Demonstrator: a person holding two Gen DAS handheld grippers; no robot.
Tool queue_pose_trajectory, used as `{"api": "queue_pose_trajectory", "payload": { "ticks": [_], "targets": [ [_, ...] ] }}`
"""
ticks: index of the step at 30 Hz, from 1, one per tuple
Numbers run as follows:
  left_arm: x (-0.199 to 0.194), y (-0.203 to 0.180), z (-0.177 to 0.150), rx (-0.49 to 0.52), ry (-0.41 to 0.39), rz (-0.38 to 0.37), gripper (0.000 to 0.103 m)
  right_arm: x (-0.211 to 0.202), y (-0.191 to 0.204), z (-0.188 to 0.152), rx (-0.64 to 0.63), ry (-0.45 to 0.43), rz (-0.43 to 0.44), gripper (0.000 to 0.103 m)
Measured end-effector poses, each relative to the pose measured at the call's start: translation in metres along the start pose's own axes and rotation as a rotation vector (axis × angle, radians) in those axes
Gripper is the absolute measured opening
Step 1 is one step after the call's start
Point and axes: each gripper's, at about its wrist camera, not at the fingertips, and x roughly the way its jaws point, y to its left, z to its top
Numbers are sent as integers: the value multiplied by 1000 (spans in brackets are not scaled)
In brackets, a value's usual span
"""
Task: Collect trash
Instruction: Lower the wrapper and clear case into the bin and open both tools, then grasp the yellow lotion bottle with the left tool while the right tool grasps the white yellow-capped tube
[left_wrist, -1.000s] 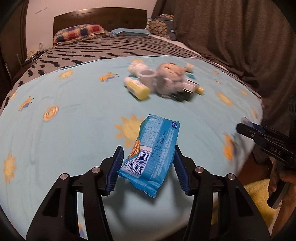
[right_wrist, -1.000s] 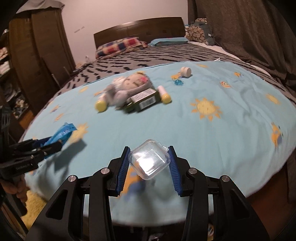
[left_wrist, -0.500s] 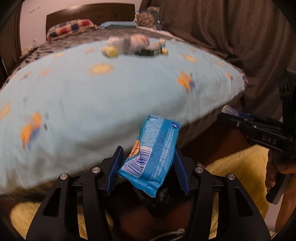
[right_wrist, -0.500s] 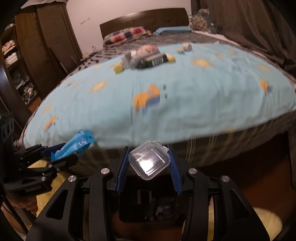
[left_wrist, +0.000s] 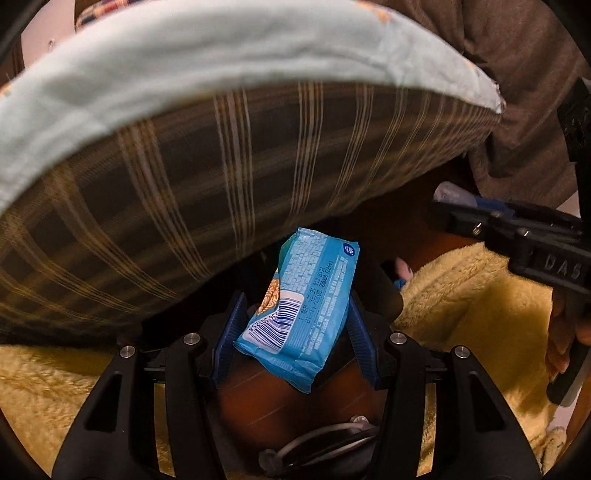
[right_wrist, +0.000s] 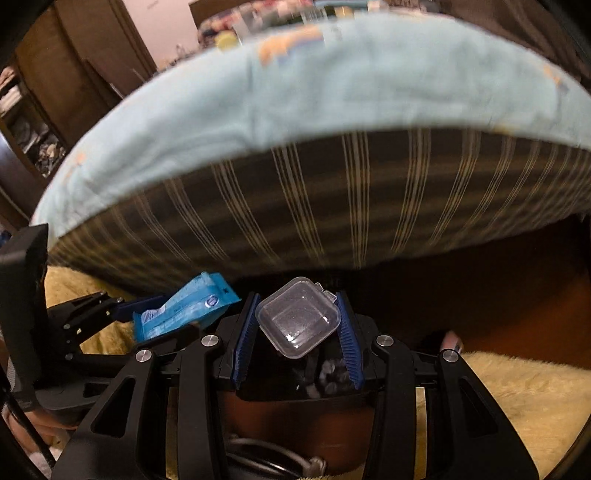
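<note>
My left gripper (left_wrist: 293, 332) is shut on a blue snack wrapper (left_wrist: 303, 306) with a barcode, held low beside the bed. The same wrapper (right_wrist: 177, 314) and left gripper show at the left of the right wrist view. My right gripper (right_wrist: 297, 332) is shut on a small clear plastic box (right_wrist: 297, 317). The right gripper (left_wrist: 491, 225) shows at the right edge of the left wrist view. Under both grippers there is a dark bin (right_wrist: 295, 391) with something pale inside; its outline is mostly hidden.
The bed's side with dark plaid fabric (left_wrist: 221, 177) and the light blue sheet (right_wrist: 332, 85) over it fills the upper part of both views. A yellow fluffy rug (left_wrist: 472, 306) covers the floor. A dark wardrobe (right_wrist: 74, 70) stands at the left.
Both grippers have dropped from above the bed top to below its edge, near the floor. Each keeps hold of its item.
</note>
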Motion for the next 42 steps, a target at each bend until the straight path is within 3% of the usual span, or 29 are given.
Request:
{"api": "queue_pose_trajectory", "payload": {
  "ticks": [4, 13, 14, 16, 21, 25, 27, 35, 42],
  "targets": [
    [23, -4, -2, 6, 51, -18, 51, 22, -4, -1, 22, 49, 18, 42],
    [45, -1, 8, -13, 95, -37, 52, 40, -2, 4, 51, 68, 44, 43],
    [45, 0, 8, -14, 100, -36, 53, 40, -4, 7, 54, 66, 45, 45],
    [42, 8, 7, -16, 105, -29, 60, 38, -10, 8, 65, 59, 46, 66],
    [29, 12, 7, -25, 92, -11, 67, 20, -18, 15, 70, 25, 30, 71],
    [-6, 11, 14, 4, 25, 9, 79, -10, -17, 24, 58, -44, 1, 87],
    [-27, 7, 19, 32, -24, 18, 86, -33, -15, 32, 50, -109, -11, 88],
    [-95, 11, 47, 51, -198, 45, 89, -96, -11, 70, 1, -294, -54, 96],
    [-112, 34, 92, 19, -280, 101, 90, -88, -24, 114, -6, -312, -68, 96]
  ]
}}
